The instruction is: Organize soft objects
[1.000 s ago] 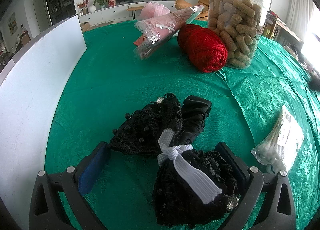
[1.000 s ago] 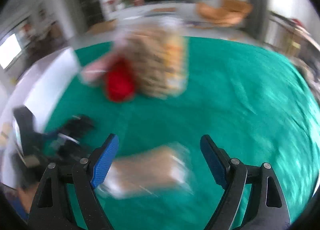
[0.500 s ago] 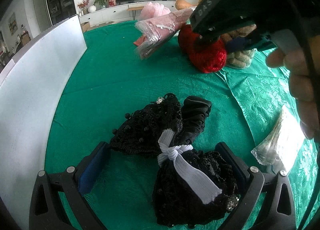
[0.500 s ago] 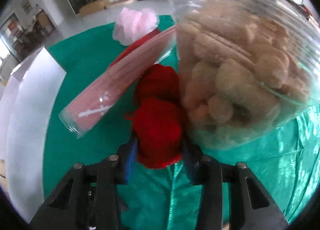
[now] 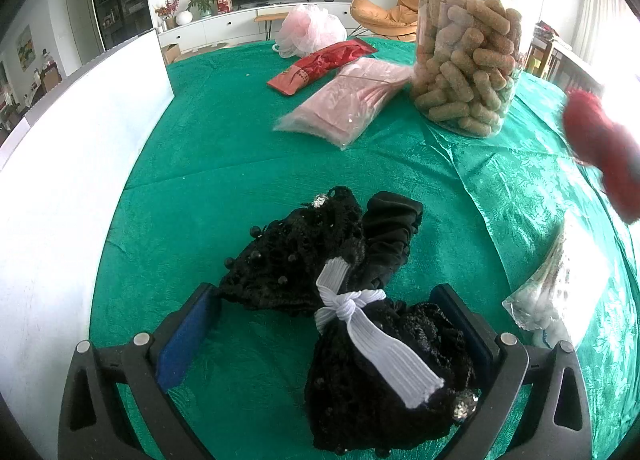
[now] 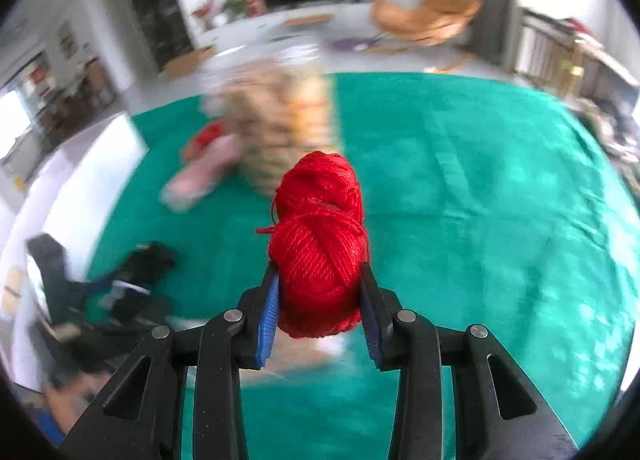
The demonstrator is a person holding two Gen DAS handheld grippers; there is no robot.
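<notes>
While our right gripper pinches the red yarn ball aloft, the black lace bundle lies between our spread left gripper; nothing looks sorted yet.

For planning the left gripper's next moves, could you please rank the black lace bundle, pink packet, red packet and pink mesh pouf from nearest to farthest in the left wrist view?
1. Black lace bundle, between the left gripper fingers.
2. Pink packet, mid-table, beside the jar.
3. Red packet, just behind it.
4. Pink mesh pouf, at the far table edge.
</notes>
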